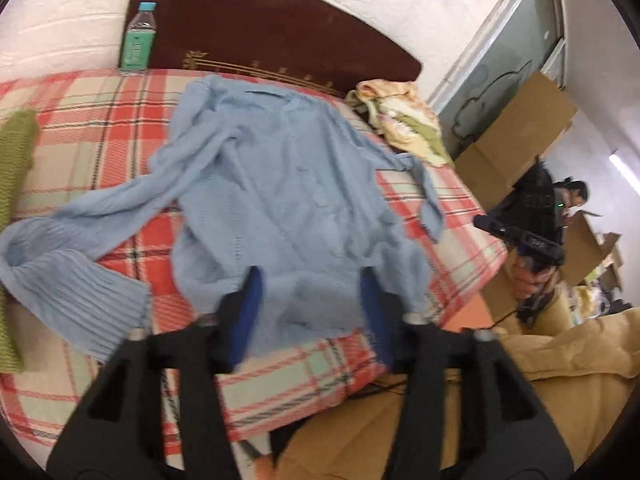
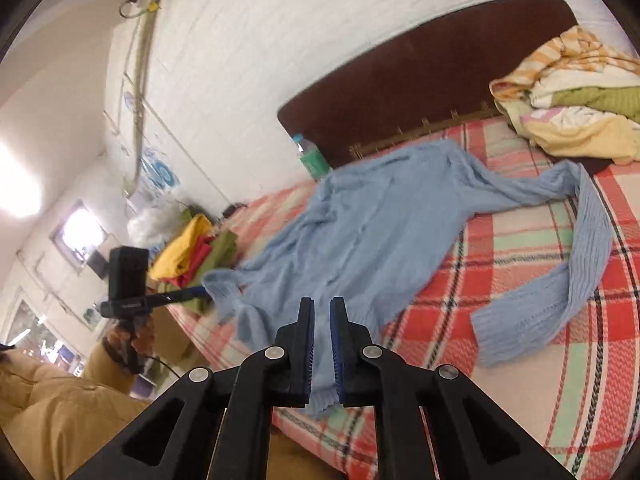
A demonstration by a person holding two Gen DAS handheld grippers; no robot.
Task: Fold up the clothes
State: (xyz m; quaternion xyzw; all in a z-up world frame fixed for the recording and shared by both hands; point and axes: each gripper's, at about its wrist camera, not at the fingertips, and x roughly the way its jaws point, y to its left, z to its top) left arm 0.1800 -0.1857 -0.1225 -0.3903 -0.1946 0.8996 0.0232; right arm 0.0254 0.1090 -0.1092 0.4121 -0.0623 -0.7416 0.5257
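A light blue knit sweater (image 1: 280, 184) lies spread face up on the plaid bed (image 1: 100, 128), with one sleeve thrown out to the left and the other towards the right edge. My left gripper (image 1: 310, 272) hovers over the sweater's hem, open wide, and its blue pads straddle the fabric without pressing it. In the right wrist view the sweater (image 2: 380, 232) stretches away from my right gripper (image 2: 322, 300). Its jaws stand a narrow gap apart above the hem and the knit shows through the gap. From the left wrist view the right gripper (image 1: 520, 236) sits off the bed's right edge.
A water bottle (image 1: 138, 40) stands by the dark headboard (image 1: 280, 28). A heap of yellow and green clothes (image 1: 400, 116) lies at the bed's far right corner. Folded green, red and yellow clothes (image 2: 196, 252) sit at the left. Cardboard boxes (image 1: 516, 132) stand beside the bed.
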